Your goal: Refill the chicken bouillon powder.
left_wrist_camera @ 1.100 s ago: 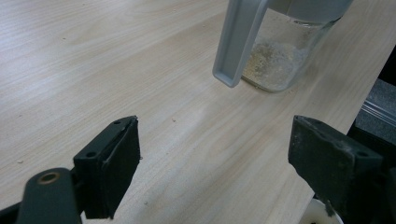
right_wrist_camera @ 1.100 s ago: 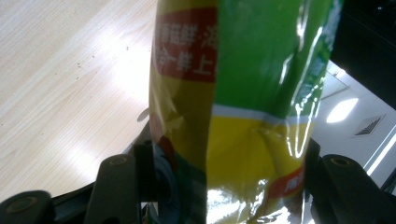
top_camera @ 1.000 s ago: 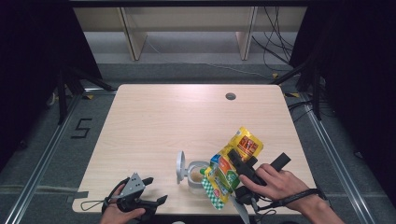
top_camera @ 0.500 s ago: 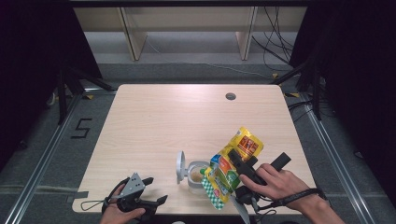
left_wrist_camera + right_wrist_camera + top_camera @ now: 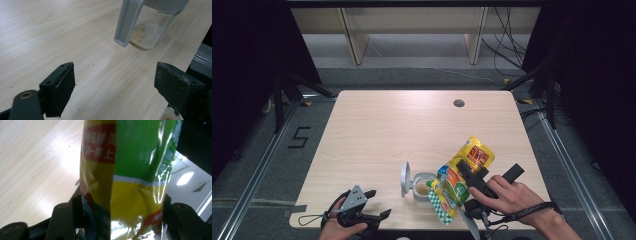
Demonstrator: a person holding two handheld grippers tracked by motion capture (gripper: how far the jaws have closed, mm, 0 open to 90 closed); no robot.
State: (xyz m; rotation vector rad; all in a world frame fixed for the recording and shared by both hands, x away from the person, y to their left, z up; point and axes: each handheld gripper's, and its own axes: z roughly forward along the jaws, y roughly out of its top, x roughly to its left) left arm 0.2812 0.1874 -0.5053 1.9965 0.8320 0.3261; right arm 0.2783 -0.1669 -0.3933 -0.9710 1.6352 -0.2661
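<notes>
A yellow and green food pouch hangs tilted above the table's front edge, its lower end beside the rim of a small glass jar. My right gripper is shut on the pouch, whose sides are squeezed between both jaws of that gripper. The jar holds a little beige powder, and its grey hinged lid stands open on the left. My left gripper rests low at the front left, open, with bare table between its pads.
The wooden table has a round cable hole at the back right. A white rim shows at the bottom right of the left gripper view. The table's front edge lies just below both hands.
</notes>
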